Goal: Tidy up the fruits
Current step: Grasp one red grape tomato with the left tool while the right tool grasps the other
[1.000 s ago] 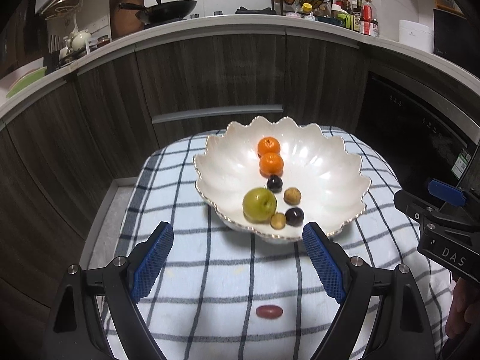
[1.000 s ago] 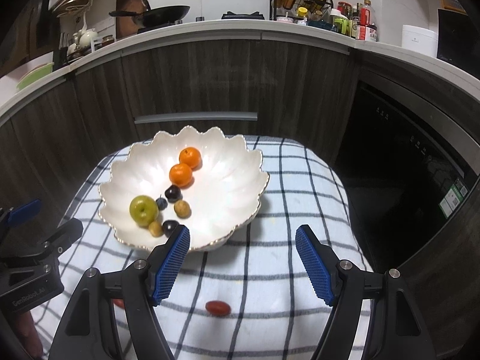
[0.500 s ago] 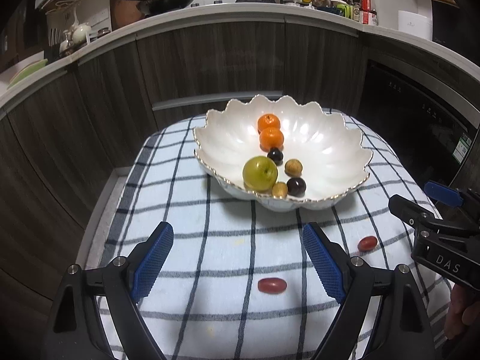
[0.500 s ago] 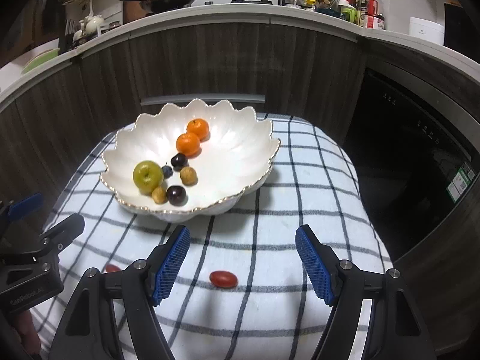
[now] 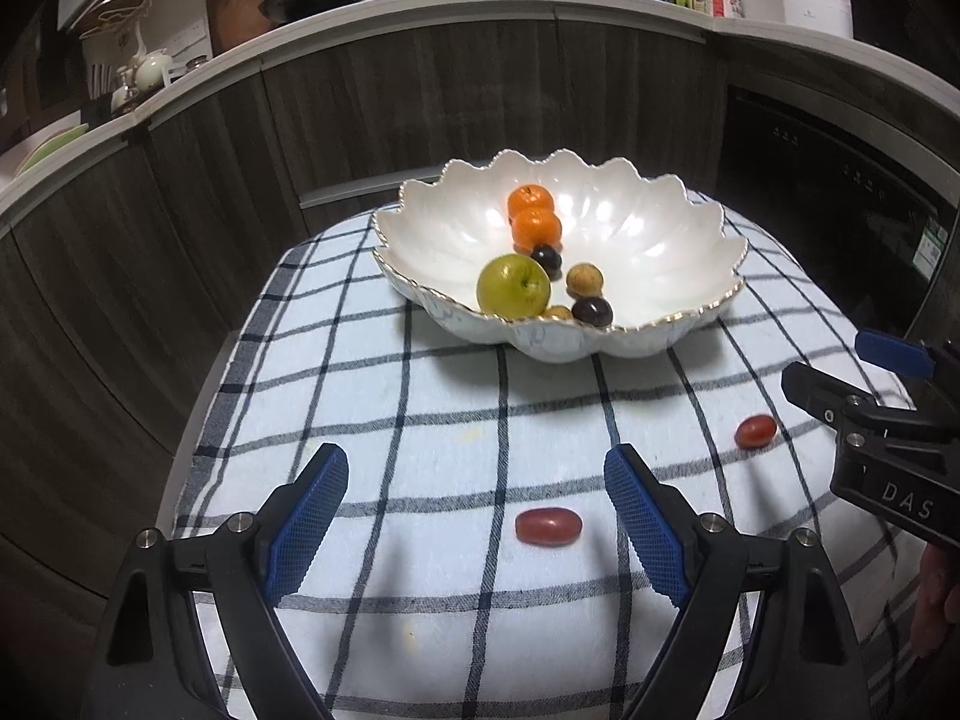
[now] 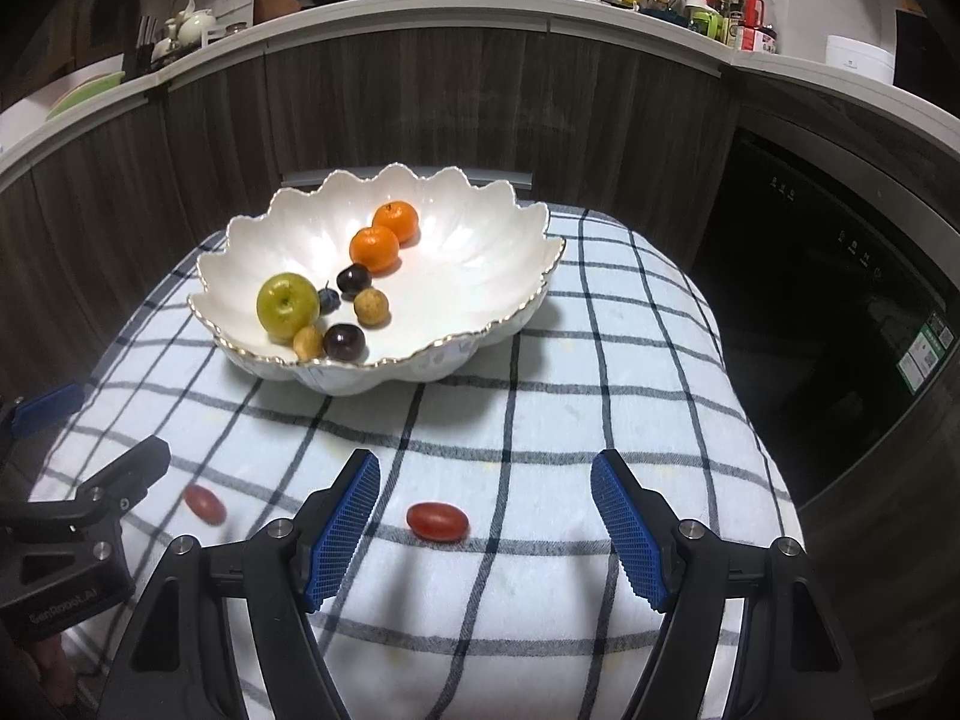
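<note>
On the checked cloth: two red grape tomatoes are left lying outside the bowl, well apart from each other.
Cloth [image 5: 420, 420]: a soft, slightly humped surface is seen, so a small fruit can probably roll if nudged.
Bowl [image 5: 690, 252]: a scalloped white dish is set at the far side, already holding a green apple [image 5: 513, 291], two oranges and several small dark and tan fruits.
Left gripper [image 5: 477, 516]: jaws are held wide apart, empty, tilted down toward the near tomato [image 5: 548, 527].
Right gripper [image 6: 485, 516]: jaws are likewise spread with nothing between the pads, aimed at the other tomato [image 6: 437, 521].
Step in hand: each tomato is judged to be approached for a pick; it is best centred between the pads, then closed on gently to avoid squashing.
Long axis: each tomato is laid flat, its length running roughly across the view, so the pads would meet its ends unless the wrist is rolled.
</note>
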`<state>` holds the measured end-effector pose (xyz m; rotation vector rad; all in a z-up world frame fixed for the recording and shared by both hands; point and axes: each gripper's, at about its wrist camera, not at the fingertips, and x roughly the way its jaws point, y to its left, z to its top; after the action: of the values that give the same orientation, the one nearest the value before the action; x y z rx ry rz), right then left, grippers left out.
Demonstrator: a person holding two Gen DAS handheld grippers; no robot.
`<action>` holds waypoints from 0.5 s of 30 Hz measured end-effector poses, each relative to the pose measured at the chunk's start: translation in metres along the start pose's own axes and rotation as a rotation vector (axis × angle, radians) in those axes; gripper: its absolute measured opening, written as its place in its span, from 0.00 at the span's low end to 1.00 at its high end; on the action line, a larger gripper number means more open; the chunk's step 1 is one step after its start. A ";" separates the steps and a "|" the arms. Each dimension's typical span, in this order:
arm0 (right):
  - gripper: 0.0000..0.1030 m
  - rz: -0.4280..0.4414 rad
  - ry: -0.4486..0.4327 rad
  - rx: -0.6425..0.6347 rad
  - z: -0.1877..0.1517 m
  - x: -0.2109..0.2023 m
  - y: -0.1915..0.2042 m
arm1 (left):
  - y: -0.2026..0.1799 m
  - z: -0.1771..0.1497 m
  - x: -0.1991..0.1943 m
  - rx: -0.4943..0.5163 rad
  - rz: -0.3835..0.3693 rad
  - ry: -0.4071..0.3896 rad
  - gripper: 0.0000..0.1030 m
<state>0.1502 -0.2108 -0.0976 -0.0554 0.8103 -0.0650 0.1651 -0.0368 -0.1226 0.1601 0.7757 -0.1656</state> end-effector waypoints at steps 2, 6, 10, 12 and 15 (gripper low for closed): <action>0.72 0.002 0.005 -0.001 -0.002 0.003 0.000 | -0.001 -0.002 0.001 0.005 -0.004 -0.002 0.85; 0.72 0.003 0.012 -0.003 -0.005 0.007 0.001 | -0.006 -0.007 0.006 0.015 -0.018 0.002 0.83; 0.72 0.005 0.024 -0.004 -0.009 0.013 0.000 | -0.008 -0.012 0.013 0.019 -0.033 0.024 0.79; 0.72 0.007 0.031 -0.004 -0.010 0.016 0.001 | -0.009 -0.014 0.016 0.018 -0.038 0.036 0.78; 0.72 0.010 0.041 -0.005 -0.012 0.020 0.001 | -0.009 -0.016 0.020 0.015 -0.047 0.046 0.77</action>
<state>0.1551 -0.2115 -0.1200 -0.0552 0.8515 -0.0542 0.1661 -0.0443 -0.1491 0.1599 0.8242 -0.2131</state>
